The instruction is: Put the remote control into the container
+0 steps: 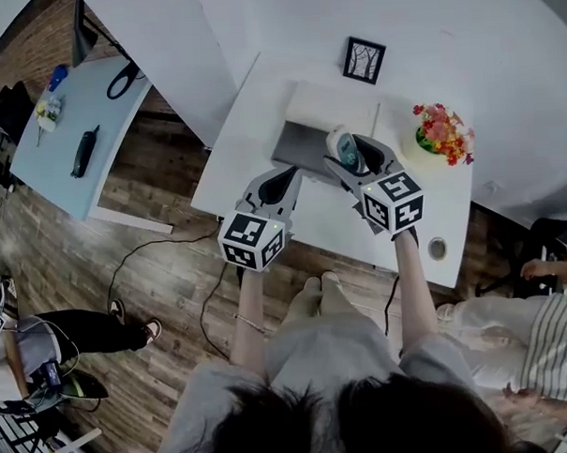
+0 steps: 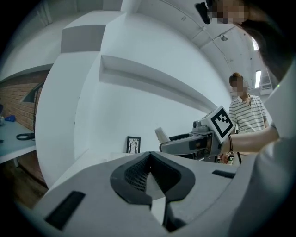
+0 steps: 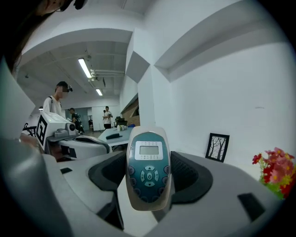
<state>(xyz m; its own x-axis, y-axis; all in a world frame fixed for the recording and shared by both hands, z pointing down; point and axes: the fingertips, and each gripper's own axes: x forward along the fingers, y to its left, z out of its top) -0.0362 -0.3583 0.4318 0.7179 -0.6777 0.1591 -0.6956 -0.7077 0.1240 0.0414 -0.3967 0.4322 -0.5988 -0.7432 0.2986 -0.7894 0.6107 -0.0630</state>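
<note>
My right claw point(image 1: 354, 160) clamps the remote point(image 1: 344, 150) at centre frame, its long axis along my jaws. The container point(image 1: 294, 147) lies directly beneath, slightly left. My left claw point(image 1: 282, 183) is closed and empty.

right gripper point(image 3: 150, 175): jaws clamped on remote control point(image 3: 149, 162), which stands upright with its display above the buttons, facing the camera | left: left gripper point(image 3: 92, 141) | right: framed picture point(image 3: 217, 147) against white wall point(image 3: 222, 92); flowers point(image 3: 274, 169) at right edge | far left: people point(image 3: 56, 104) standing
</note>
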